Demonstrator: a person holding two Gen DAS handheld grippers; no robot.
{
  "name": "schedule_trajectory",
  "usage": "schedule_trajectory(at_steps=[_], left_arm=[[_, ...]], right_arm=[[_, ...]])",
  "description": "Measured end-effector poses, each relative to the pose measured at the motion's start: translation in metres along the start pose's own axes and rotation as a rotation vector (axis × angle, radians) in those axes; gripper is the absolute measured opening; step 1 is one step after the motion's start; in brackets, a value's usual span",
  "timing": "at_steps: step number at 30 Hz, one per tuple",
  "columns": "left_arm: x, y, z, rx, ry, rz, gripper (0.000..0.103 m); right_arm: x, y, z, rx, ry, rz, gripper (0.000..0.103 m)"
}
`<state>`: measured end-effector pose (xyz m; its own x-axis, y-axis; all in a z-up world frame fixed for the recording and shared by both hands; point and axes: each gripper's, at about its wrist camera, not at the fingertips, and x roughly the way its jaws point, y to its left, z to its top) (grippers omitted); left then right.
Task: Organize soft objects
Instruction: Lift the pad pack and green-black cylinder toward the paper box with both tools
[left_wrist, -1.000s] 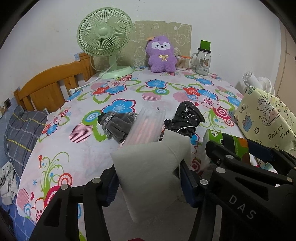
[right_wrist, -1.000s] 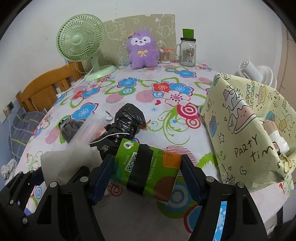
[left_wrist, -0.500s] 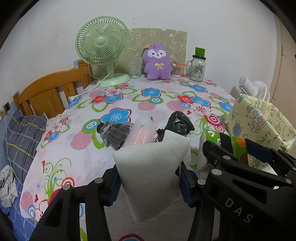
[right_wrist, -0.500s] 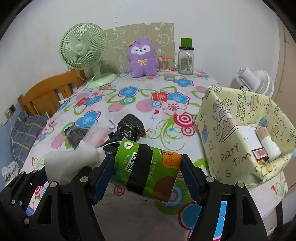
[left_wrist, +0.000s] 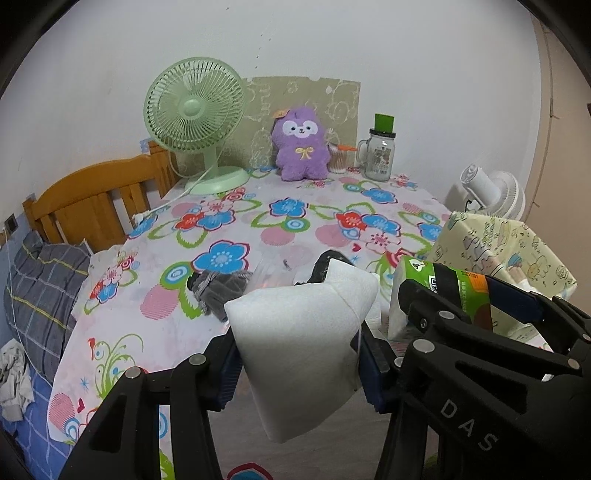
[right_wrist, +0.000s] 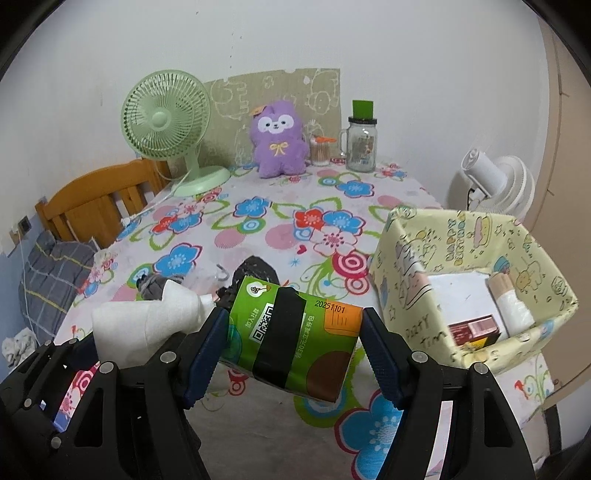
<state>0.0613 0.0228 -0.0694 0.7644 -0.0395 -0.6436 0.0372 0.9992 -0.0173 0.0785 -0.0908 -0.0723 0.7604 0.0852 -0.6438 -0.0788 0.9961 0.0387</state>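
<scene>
Tissue pack (right_wrist: 295, 339) — green, black-banded — is clamped in the right gripper (right_wrist: 293, 350) beside the yellow fabric box (right_wrist: 413, 291); a white tissue wad (left_wrist: 299, 354) is pinched by the left gripper (left_wrist: 297, 365), above the floral tablecloth (left_wrist: 258, 221).

Two fans are in view: one green fan (left_wrist: 194, 110) on the table and one white fan (right_wrist: 493, 177) beyond its far right edge. There is one purple plush toy (right_wrist: 279, 138), one glass jar (right_wrist: 362, 142), one yellow box (right_wrist: 476, 240), one white foam piece (left_wrist: 303, 347) and one green tissue pack (right_wrist: 293, 343). On the flowered cloth lie one black bag (right_wrist: 258, 271) and one grey cloth bundle (left_wrist: 218, 290), and two grippers, left (left_wrist: 299, 365) and right (right_wrist: 293, 354), each hold one item.
</scene>
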Motion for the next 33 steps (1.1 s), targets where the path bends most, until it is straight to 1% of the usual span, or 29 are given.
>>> schedule_trajectory(at_steps=[17, 33], left_arm=[[-0.019, -0.023, 0.027, 0.029, -0.043, -0.022, 0.056], [-0.025, -0.042, 0.047, 0.048, -0.068, -0.032, 0.056]], right_arm=[[-0.027, -0.016, 0.024, 0.005, -0.045, -0.012, 0.074], [-0.035, -0.033, 0.044, 0.011, -0.071, -0.020, 0.074]])
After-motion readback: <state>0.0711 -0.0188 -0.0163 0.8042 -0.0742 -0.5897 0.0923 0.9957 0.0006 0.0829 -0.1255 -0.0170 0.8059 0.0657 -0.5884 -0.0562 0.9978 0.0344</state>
